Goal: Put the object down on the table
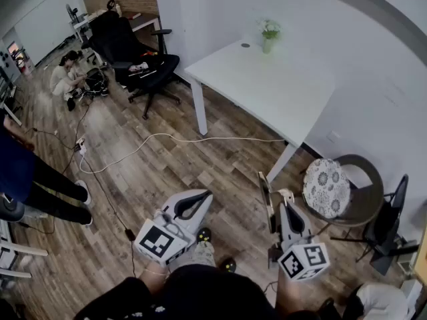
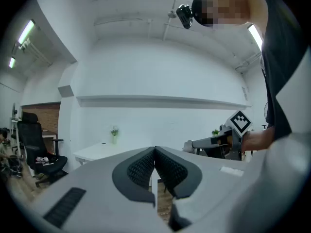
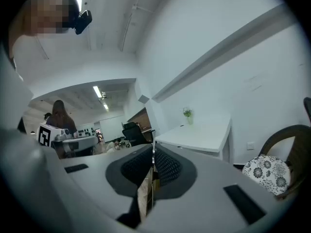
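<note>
A thin flat brown card-like object (image 1: 265, 201) stands on edge over the wooden floor, and my right gripper (image 1: 285, 193) is shut on it. In the right gripper view its edge (image 3: 146, 194) shows between the closed pads (image 3: 164, 165) and reaches down below them. My left gripper (image 1: 202, 196) is shut and holds nothing; its pads (image 2: 142, 168) meet with no gap. The white table (image 1: 280, 95) lies ahead, past both grippers, with a small potted plant (image 1: 269, 36) near its far corner. Both grippers hang at about waist height, short of the table.
A round chair with a floral cushion (image 1: 327, 187) stands to the right of the table leg. A black office chair (image 1: 143, 65) is at the far left, a person sits on the floor (image 1: 67, 79), and cables (image 1: 133, 149) cross the wood floor. Someone's legs (image 1: 47, 192) are at the left.
</note>
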`<state>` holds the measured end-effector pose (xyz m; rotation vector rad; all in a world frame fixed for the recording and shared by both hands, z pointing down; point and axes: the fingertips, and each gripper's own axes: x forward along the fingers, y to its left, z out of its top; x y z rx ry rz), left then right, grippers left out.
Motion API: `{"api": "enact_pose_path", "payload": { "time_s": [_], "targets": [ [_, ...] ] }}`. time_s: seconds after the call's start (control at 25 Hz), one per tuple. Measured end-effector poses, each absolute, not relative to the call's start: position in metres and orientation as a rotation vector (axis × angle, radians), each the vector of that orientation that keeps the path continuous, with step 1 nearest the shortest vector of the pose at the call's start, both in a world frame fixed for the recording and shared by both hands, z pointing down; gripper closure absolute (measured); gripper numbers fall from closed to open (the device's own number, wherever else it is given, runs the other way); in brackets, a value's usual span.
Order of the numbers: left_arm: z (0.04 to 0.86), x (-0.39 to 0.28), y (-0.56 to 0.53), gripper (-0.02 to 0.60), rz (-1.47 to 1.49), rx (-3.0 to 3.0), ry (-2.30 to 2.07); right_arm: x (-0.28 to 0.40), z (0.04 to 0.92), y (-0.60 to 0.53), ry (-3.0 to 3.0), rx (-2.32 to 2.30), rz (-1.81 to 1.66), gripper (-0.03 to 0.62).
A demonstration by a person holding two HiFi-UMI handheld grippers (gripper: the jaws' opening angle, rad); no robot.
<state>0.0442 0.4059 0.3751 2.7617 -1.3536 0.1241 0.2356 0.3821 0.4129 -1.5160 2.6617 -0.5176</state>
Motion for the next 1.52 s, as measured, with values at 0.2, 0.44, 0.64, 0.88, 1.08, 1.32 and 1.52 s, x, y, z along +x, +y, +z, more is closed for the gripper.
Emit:
{"api": "enact_pose_path", "payload": {
  "time_s": [0.2,0.44,0.64,0.88,1.08,1.32,1.52],
  "targets": [
    [0.374,0.039,0.401,0.583,0.128,2.758,-1.359,0.231,0.411,0.376,2.666,-1.514,-0.511,0.579],
    [0.378,0.038,0.397,0.583,0.132,2.752,-1.360,0.233,0.415,0.373,2.656,-1.523,-0.520,0.579],
    [0.378,0.031,0.395,0.583,0.127,2.751,-1.359,0.229,0.411,0.372,2.646,-1.526,-0.511,0.579],
    [0.379,0.028,0.380,0.583,0.114,2.770,-1.335,0.228,0.407,0.360,2.631,-1.546,-0.496,0.579],
    [0.378,0.024,0.367,0.583,0.100,2.772,-1.322,0.223,0.399,0.350,2.623,-1.542,-0.478,0.579],
    [0.377,0.009,0.349,0.583,0.071,2.795,-1.339,0.214,0.397,0.336,2.622,-1.545,-0.454,0.579],
    [0.379,-0.011,0.332,0.583,0.066,2.785,-1.365,0.206,0.398,0.321,2.618,-1.572,-0.451,0.579]
  ]
}}
